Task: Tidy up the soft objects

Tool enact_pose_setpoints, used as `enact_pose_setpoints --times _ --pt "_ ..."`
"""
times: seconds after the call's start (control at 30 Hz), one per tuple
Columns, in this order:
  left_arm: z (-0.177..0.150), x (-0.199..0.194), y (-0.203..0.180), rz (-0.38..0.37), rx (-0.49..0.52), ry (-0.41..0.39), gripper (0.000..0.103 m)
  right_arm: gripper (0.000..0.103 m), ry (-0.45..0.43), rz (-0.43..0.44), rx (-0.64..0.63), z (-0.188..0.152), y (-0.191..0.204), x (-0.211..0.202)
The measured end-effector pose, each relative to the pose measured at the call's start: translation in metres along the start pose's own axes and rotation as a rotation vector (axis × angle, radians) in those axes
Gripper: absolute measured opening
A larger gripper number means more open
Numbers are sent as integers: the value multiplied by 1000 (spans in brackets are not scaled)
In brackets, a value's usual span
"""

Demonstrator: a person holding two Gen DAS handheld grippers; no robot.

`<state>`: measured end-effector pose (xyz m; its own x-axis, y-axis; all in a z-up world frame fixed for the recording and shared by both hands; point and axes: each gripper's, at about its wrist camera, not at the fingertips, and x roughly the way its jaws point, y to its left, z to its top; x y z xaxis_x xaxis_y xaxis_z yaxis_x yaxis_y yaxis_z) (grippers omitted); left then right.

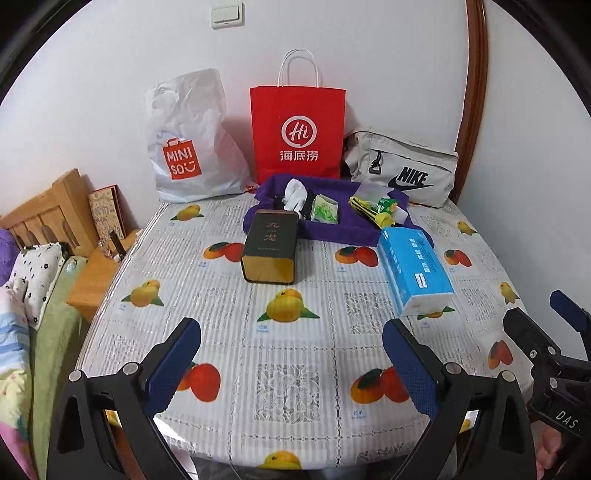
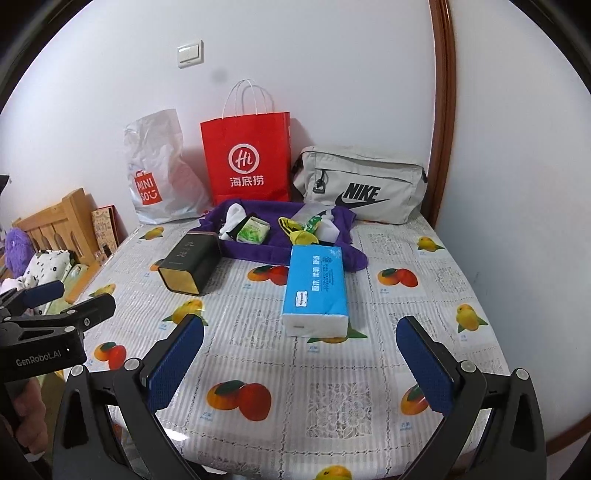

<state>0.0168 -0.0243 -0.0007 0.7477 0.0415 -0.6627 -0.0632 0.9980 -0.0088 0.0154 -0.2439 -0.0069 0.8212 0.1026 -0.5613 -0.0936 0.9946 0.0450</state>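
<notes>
Hovering spread and empty over the fruit-print desk [image 1: 295,354] are left tongs [image 1: 291,365] and right tongs [image 2: 299,365]; socks [image 1: 295,194] lie on the far purple towel [image 1: 332,232] by the white wall [image 1: 369,44].

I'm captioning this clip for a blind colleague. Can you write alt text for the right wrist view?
An open tool hovers over a fruit-print table, facing a blue tissue pack and a dark tin lying on its side. Behind sit a purple cloth holding small items and three bags against the wall.

White wall [image 1: 369,44], light switch [image 1: 227,14] — wooden headboard [image 1: 44,218], fruit-print table [image 1: 295,332]
</notes>
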Motion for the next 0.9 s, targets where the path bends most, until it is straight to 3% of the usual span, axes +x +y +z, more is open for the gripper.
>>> enact_pose_setpoints --times 0.9 --pt "-7 -16 0 1 7 -29 100 103 -15 -14 -20 -7 7 -17"
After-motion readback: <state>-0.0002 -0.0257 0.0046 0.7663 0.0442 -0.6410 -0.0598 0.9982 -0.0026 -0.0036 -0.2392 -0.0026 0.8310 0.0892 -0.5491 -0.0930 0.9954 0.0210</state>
